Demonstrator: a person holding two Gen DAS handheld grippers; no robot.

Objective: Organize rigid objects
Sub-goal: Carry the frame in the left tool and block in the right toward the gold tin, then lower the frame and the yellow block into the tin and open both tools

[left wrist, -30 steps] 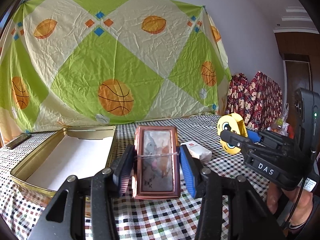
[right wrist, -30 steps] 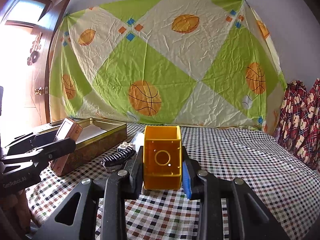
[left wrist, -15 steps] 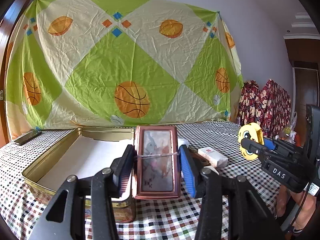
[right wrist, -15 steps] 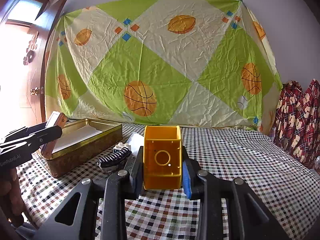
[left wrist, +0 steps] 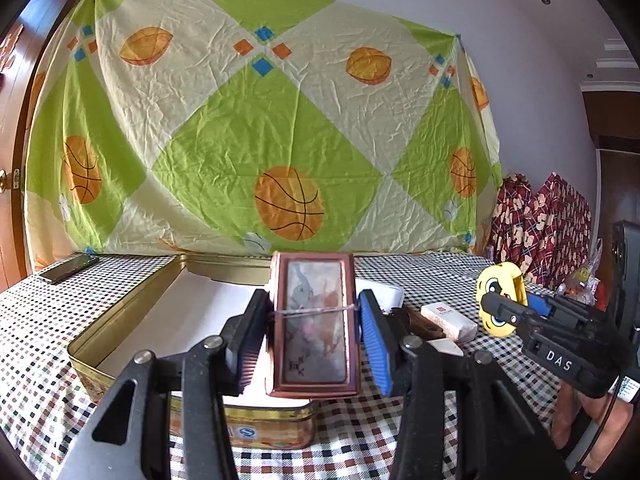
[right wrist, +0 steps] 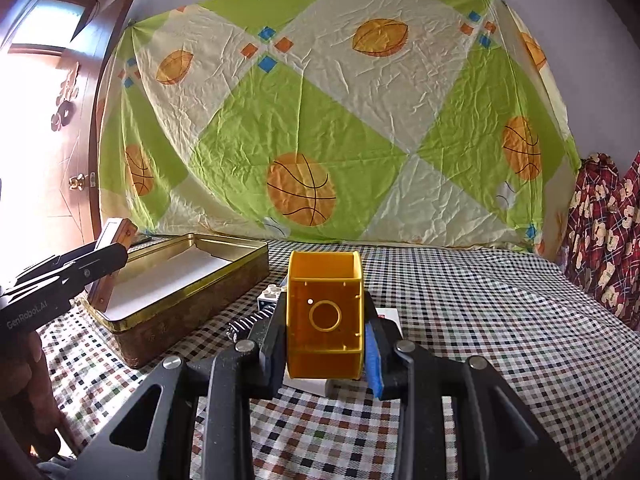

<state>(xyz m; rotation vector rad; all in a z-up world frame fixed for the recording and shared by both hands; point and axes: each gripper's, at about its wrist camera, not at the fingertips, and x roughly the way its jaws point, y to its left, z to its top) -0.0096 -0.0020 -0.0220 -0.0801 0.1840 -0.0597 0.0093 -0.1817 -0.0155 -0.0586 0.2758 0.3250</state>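
Note:
My left gripper (left wrist: 313, 336) is shut on a flat brown box (left wrist: 314, 324) with a faded picture and a rubber band round it, held above the near end of an open gold tin (left wrist: 132, 312) lined white. In the right wrist view that brown box (right wrist: 118, 230) shows at the far left over the gold tin (right wrist: 192, 292). My right gripper (right wrist: 325, 328) is shut on a yellow open plastic box (right wrist: 325, 316), held above the checked tablecloth. The left wrist view shows the yellow box (left wrist: 498, 298) from outside, with a cartoon face, in the right gripper's fingers (left wrist: 508, 312).
On the checked tablecloth (right wrist: 480, 320) beside the tin lie a small white carton (left wrist: 448, 320), a dark comb-like piece (right wrist: 248, 322) and a white toy brick (right wrist: 272, 294). A dark phone (left wrist: 68, 268) lies far left. Patterned red cloth (right wrist: 600, 232) hangs at right.
The left gripper with the brown box has shifted left, from beside the tin to above its near end. The right gripper with the yellow box has edged closer to the tin.

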